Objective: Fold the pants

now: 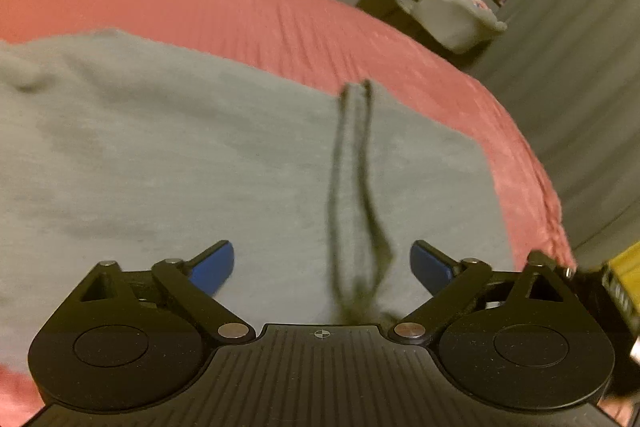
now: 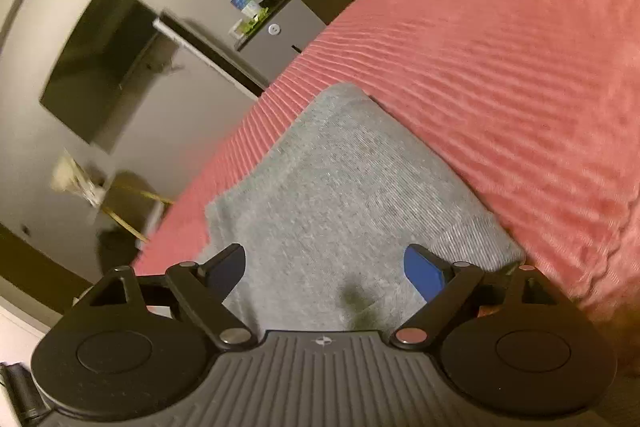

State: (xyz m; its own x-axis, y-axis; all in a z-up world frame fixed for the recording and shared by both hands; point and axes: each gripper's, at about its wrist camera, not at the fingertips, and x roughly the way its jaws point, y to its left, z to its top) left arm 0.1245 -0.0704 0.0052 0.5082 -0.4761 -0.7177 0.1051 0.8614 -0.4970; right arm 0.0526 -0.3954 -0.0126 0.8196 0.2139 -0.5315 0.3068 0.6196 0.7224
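Motion blur is softening both views, and the near edge of the grey pants (image 1: 180,155) is hiding under each tool. The left gripper (image 1: 322,267) is hovering wide open, a dark drawstring (image 1: 352,187) perhaps dangling between its fingers; the right gripper (image 2: 325,269) is gaping empty above pants spreading ahead on the red bedspread (image 2: 500,67).
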